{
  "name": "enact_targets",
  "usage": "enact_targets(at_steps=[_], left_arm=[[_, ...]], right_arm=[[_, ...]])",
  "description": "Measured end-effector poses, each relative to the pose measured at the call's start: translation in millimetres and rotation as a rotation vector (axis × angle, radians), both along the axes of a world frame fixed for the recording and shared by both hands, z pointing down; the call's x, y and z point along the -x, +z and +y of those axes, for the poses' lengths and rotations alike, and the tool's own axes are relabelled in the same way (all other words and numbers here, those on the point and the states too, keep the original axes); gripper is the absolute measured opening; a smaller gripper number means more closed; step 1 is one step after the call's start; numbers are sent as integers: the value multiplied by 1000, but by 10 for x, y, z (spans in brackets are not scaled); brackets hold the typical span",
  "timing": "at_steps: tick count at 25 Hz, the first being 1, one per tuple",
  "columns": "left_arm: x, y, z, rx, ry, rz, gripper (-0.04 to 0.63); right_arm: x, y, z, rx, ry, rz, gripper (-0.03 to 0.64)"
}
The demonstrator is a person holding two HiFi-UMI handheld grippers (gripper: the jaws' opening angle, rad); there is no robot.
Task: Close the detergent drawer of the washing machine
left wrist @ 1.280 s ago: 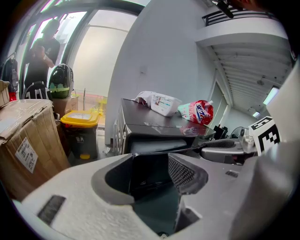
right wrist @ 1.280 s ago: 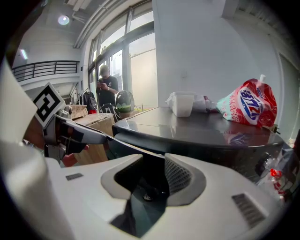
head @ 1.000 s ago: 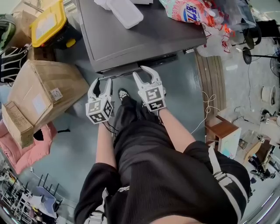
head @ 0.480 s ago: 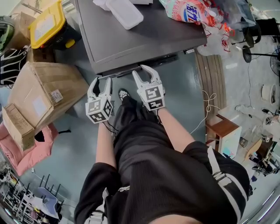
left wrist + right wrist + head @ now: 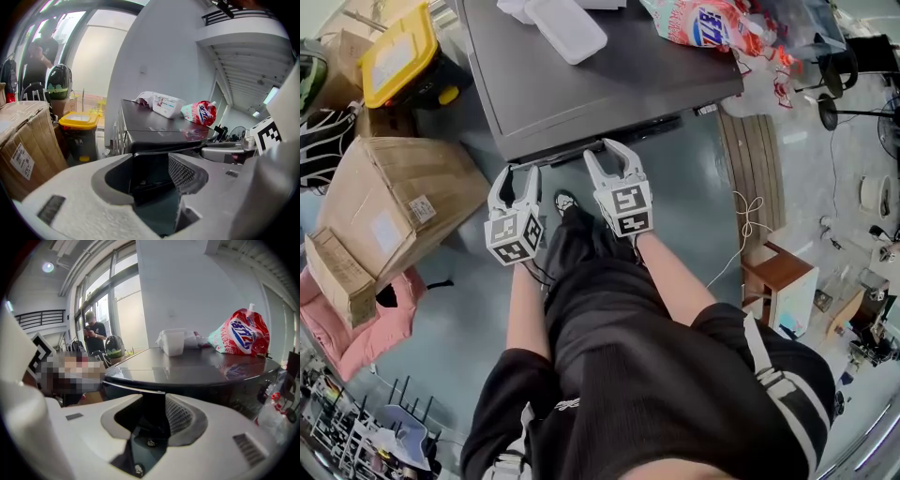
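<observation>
A dark grey washing machine (image 5: 600, 75) stands on a blue-grey floor (image 5: 694, 197) in a cluttered workroom, with cardboard boxes (image 5: 394, 192) and a yellow-lidded bin (image 5: 398, 52) to its left. A pink detergent bag (image 5: 703, 23) and a white plastic container (image 5: 567, 26) rest on its lid. The detergent drawer (image 5: 567, 147) appears as the paler grey strip along the machine's front edge (its outline is hard to separate from the dark panel). A person in black holds the left gripper (image 5: 520, 172) and right gripper (image 5: 607, 155) side by side just at that edge, one to each side of the strip. Both sets of jaws are spread, with only the machine's dark front showing in each gap.
</observation>
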State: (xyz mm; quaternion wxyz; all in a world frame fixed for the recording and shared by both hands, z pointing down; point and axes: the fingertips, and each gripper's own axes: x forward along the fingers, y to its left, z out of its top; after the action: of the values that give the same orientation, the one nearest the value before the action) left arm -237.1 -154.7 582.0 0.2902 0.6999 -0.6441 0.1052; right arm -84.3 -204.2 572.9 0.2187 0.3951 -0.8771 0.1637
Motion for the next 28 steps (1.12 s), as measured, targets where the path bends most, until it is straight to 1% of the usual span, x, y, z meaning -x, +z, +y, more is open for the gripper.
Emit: enact_targets(at_steps=[6, 11, 16, 23, 28], left_arm=[[2, 4, -8, 10, -10, -10, 244], [14, 14, -28, 17, -13, -13, 245], [27, -3, -16, 18, -20, -28, 241], [27, 8, 6, 16, -22, -43, 238], [-31, -24, -7, 30, -12, -84, 236]], right_arm=[[-16, 31, -10, 3, 34, 12, 138], [-14, 55, -17, 32, 76, -10, 140], [2, 57, -14, 50, 82, -15, 140], [-9, 67, 14, 95, 165, -6, 140], [-75, 43, 18, 92, 231, -5, 138]])
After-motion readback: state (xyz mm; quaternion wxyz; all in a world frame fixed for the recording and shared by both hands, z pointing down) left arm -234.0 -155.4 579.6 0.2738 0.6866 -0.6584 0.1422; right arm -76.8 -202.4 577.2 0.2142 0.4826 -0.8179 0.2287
